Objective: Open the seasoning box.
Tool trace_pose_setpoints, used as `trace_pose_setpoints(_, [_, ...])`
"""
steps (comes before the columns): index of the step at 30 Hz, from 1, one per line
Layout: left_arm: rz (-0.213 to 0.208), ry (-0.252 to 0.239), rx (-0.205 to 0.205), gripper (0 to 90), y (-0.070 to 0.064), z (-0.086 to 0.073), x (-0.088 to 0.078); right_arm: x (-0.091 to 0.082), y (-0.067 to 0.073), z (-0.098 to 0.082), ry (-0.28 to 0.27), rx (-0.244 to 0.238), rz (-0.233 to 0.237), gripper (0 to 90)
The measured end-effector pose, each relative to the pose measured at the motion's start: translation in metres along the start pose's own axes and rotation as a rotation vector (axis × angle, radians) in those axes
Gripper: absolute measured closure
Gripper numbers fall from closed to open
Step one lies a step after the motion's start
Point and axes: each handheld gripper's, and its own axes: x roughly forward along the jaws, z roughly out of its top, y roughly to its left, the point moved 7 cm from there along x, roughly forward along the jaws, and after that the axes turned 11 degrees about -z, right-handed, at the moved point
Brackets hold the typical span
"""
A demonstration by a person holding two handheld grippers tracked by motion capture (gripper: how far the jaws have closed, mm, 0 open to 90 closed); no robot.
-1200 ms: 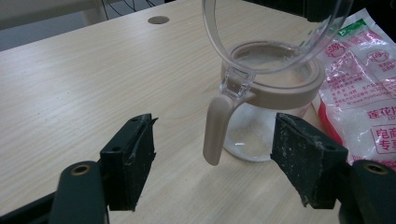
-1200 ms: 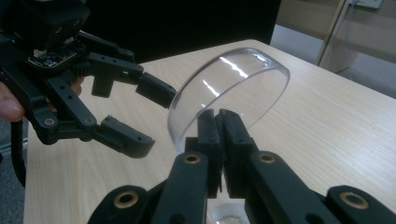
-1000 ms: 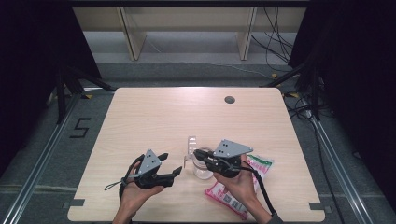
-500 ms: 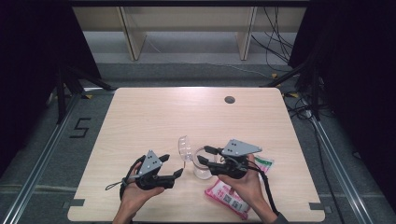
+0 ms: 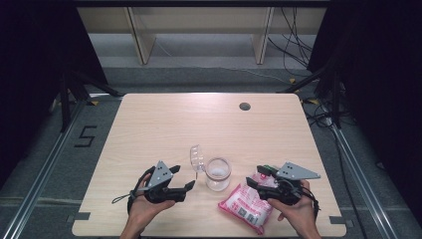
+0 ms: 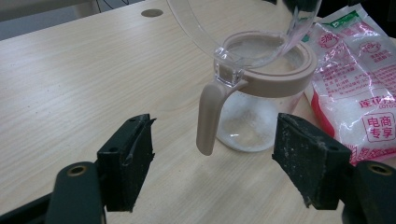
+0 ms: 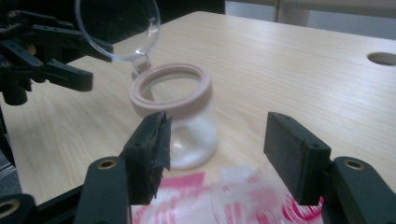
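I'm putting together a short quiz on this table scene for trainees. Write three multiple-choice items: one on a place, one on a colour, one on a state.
1. Where does the pink bag lie?
A. At the far edge, by the hole
B. On the near side, right of the jar
C. Left of the left tool

2. What colour is the jar's rim?
A. Beige
B. Blue
C. Black

3. How is the jar's clear lid?
A. Shut flat
B. Lying loose on the table
C. Flipped up open

Right letters: 1 B, the high view shows the bag beside the jar, under the right tool; 2 A, the left gripper view shows a beige ring and handle; 3 C, the lid stands up on its hinge beside the rim.
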Motion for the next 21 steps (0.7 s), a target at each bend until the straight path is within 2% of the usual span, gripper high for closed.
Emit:
trace_pose_setpoints(1, [-0.006, -0.003, 0.001, 27.8, -0.001, 0.000, 0.001, -0.005, -0.006, -0.005, 0.006, 0.007, -0.024, 39.7])
trace_pose_setpoints(3, [-0.016, 0.001, -0.003, 27.8, -0.002, -0.001, 0.002, -0.005, -0.010, -0.006, -0.005, -0.004, -0.021, 39.7])
trace_pose_setpoints(4, [-0.015, 0.003, 0.000, 27.8, -0.002, -0.001, 0.002, -0.009, -0.010, -0.010, 0.023, 0.024, -0.031, 39.6])
trace_pose_setpoints(6, [-0.020, 0.009, 0.004, 27.8, -0.005, -0.002, 0.003, -0.011, -0.015, -0.012, 0.024, 0.019, -0.043, 39.7])
trace_pose_setpoints(7, [-0.029, 0.008, -0.002, 27.8, -0.008, -0.002, 0.005, -0.011, -0.017, -0.012, 0.000, 0.018, -0.039, 39.7])
trace_pose_setpoints(9, [-0.037, 0.016, 0.008, 27.7, -0.011, -0.003, 0.006, -0.014, -0.021, -0.015, 0.009, 0.009, -0.043, 39.6])
trace_pose_setpoints(10, [-0.040, 0.010, 0.001, 27.6, -0.014, -0.002, 0.007, -0.018, -0.025, -0.018, 0.017, 0.023, -0.064, 39.4])
trace_pose_setpoints(12, [-0.042, 0.019, 0.015, 27.5, -0.017, -0.003, 0.008, -0.018, -0.025, -0.019, 0.010, 0.033, -0.067, 39.4])
trace_pose_setpoints(13, [-0.049, 0.021, 0.013, 27.5, -0.020, -0.004, 0.009, -0.021, -0.026, -0.021, 0.027, 0.045, -0.073, 39.4])
trace_pose_setpoints(14, [-0.053, 0.016, 0.008, 27.5, -0.022, -0.004, 0.010, -0.022, -0.030, -0.023, 0.005, 0.050, -0.064, 39.4])
trace_pose_setpoints(15, [-0.060, 0.027, 0.013, 27.5, -0.025, -0.005, 0.011, -0.026, -0.030, -0.026, 0.029, 0.073, -0.082, 39.3])
trace_pose_setpoints(17, [-0.075, 0.051, 0.020, 27.7, -0.033, -0.009, 0.014, -0.027, -0.035, -0.027, 0.010, 0.059, -0.100, 39.2])
trace_pose_setpoints(18, [-0.075, 0.051, 0.020, 27.9, -0.033, -0.009, 0.014, -0.027, -0.035, -0.027, 0.010, 0.059, -0.100, 39.2])
trace_pose_setpoints(20, [-0.089, 0.052, 0.018, 27.9, -0.038, -0.010, 0.018, -0.029, -0.037, -0.029, 0.005, 0.068, -0.095, 39.1])
trace_pose_setpoints(21, [-0.100, 0.078, 0.030, 27.8, -0.043, -0.014, 0.022, -0.032, -0.039, -0.031, 0.010, 0.081, -0.105, 39.1])
